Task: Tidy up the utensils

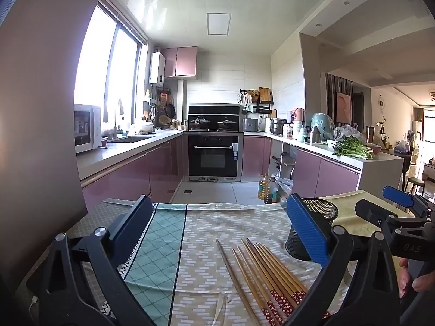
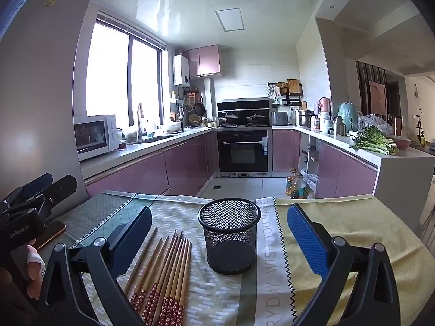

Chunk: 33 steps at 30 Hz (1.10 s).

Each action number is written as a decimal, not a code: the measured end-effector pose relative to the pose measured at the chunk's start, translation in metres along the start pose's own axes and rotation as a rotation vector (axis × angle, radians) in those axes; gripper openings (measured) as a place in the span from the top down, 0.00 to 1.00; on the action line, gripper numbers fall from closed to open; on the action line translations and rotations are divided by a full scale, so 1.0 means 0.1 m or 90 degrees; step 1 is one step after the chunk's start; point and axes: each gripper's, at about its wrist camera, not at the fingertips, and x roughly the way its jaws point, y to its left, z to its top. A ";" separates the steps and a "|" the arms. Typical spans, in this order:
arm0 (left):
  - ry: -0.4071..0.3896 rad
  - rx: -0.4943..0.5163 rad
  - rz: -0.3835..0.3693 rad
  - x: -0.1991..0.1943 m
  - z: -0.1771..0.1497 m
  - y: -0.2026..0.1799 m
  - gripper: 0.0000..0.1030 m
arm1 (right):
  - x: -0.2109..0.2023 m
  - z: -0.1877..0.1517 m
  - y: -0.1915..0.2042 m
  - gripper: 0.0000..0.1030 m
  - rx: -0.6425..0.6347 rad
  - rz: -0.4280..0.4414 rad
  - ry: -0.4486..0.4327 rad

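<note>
Lying flat on the cloth-covered bench (image 2: 339,217): one lot of chopsticks (image 2: 165,269), roughly ten, side by side and touching, tips pointing away, red flowered handle ends toward the camera. One paler stick at the left edge of the row is slightly splayed from the rest; whether it is bamboo or metal cannot quite be told from here.

Holder (image 2: 229,240): black wire-mesh cup, upright, empty, standing just right of the chopsticks, apart from them.

Handling, judged: chopsticks light, stiff, thin, smooth-finished. Likely to roll or slide on one another and to fan out if pinched as a bundle. Best taken across the shafts near the middle, or slightly toward the thicker patterned ends, a few at a time, so they do not pivot in the pads. Lying flush on soft cloth, they leave little room beneath; the cloth may bunch if scraped. The holder is light and tall, so it could tip when the sticks drop in; steadying its rim or wall is advisable.

Left gripper (image 1: 220,233): fully open, nothing between the jaws, above the cloth left of the chopsticks.

Right gripper (image 2: 220,233): fully open, holder framed between the jaws but untouched.
</note>
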 end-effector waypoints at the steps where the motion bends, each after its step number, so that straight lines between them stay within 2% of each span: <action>1: 0.000 0.000 0.000 0.00 0.00 0.00 0.06 | -0.01 0.00 0.00 0.06 0.000 0.000 -0.002; 33: 0.000 0.000 -0.001 0.00 -0.01 0.00 0.06 | 0.00 0.00 -0.04 0.06 0.010 0.003 -0.001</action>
